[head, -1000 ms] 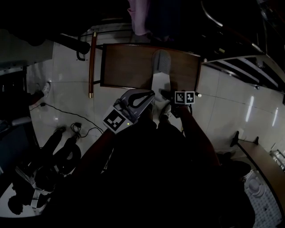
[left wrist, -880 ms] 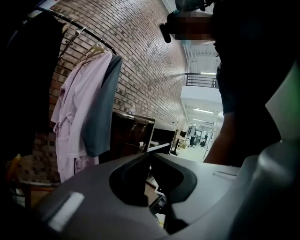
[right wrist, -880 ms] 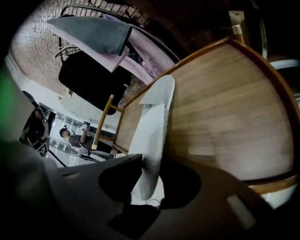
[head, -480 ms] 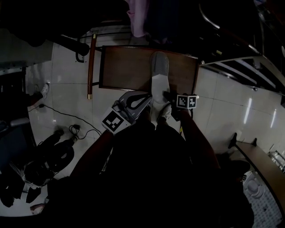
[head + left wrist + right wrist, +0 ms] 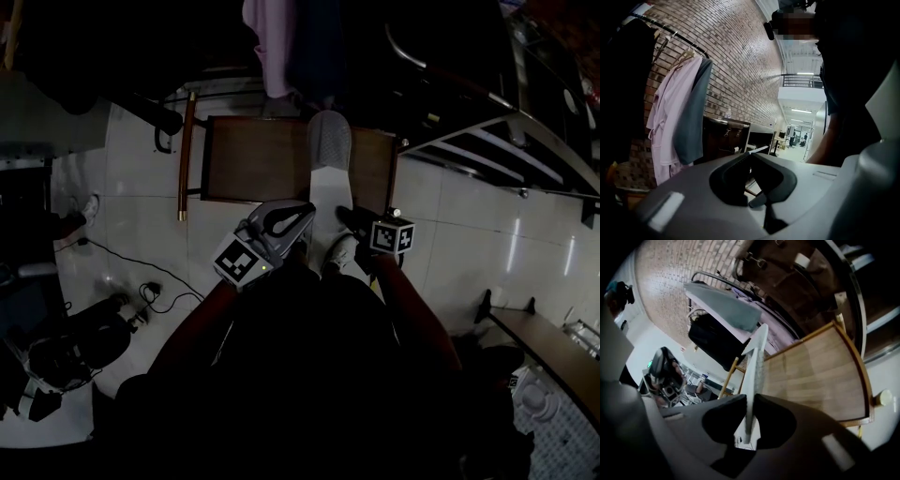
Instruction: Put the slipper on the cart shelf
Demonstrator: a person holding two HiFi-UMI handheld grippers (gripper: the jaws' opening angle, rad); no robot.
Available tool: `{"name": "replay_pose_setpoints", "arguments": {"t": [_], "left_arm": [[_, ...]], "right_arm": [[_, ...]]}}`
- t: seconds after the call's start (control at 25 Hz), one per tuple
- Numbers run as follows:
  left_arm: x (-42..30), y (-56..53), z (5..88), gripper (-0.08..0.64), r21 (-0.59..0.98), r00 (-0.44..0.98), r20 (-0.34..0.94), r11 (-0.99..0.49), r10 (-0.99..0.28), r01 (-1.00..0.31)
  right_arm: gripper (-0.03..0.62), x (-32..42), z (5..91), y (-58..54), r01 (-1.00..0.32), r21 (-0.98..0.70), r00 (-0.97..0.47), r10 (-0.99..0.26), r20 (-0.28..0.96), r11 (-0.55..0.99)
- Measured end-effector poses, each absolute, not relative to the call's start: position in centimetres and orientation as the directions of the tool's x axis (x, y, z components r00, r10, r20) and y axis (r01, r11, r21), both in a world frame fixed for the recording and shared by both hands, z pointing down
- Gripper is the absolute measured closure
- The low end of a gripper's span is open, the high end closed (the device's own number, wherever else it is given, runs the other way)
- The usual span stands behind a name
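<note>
Two fingers [image 5: 723, 420] of my right gripper [image 5: 749, 401] clamp the heel edge of the flat white slipper with the grey toe [image 5: 327, 150], which reaches over the brown wooden cart shelf [image 5: 248, 159], while the left gripper [image 5: 748, 157] is closed and empty, so next I'd lower and release.

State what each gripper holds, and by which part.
The right gripper clamps the flat white slipper with grey toe by its thin sole near the heel. The left gripper holds nothing.
</note>
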State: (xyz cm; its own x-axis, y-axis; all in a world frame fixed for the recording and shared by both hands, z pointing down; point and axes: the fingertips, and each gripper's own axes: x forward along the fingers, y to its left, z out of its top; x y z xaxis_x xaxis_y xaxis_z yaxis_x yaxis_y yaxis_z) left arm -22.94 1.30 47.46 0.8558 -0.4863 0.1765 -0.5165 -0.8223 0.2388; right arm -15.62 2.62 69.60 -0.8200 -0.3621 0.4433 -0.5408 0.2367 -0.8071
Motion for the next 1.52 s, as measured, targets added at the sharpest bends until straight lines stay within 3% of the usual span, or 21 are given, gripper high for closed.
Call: {"name": "replay_pose_setpoints", "arguments": {"t": [0.48, 0.84, 1.08, 1.24, 1.52], "left_arm": [[-21.9, 2.7, 44.1, 0.548, 0.147, 0.844, 0.122, -0.831, -0.523, -0.536], [-21.0, 2.0, 40.0, 0.549, 0.083, 0.839, 0.039, -0.835, -0.543, -0.545], [-20.7, 0.3, 36.2, 0.554, 0.132, 0.812, 0.002, -0.805, -0.583, -0.578], [-20.8, -0.5, 35.4, 0.558, 0.123, 0.809, -0.011, -0.803, -0.588, -0.583], [-21.0, -1.0, 35.2, 0.56, 0.106, 0.796, -0.012, -0.793, -0.605, -0.6]], "right_arm": [[0.532, -13.5, 53.8, 2.2, -0.481, -0.749, -0.83, -0.511, 0.222, 0.456], [0.532, -11.1, 42.9, -0.2, -0.554, -0.534, -0.779, -0.624, 0.06, 0.639], [0.532, -9.8, 36.7, -0.9, -0.594, -0.389, -0.743, -0.666, -0.071, 0.704], [0.532, -9.7, 34.6, -0.5, -0.623, -0.26, -0.743, -0.662, -0.096, 0.738], [0.532, -10.0, 34.1, -0.7, -0.617, -0.246, -0.749, -0.654, -0.106, 0.747]]}}
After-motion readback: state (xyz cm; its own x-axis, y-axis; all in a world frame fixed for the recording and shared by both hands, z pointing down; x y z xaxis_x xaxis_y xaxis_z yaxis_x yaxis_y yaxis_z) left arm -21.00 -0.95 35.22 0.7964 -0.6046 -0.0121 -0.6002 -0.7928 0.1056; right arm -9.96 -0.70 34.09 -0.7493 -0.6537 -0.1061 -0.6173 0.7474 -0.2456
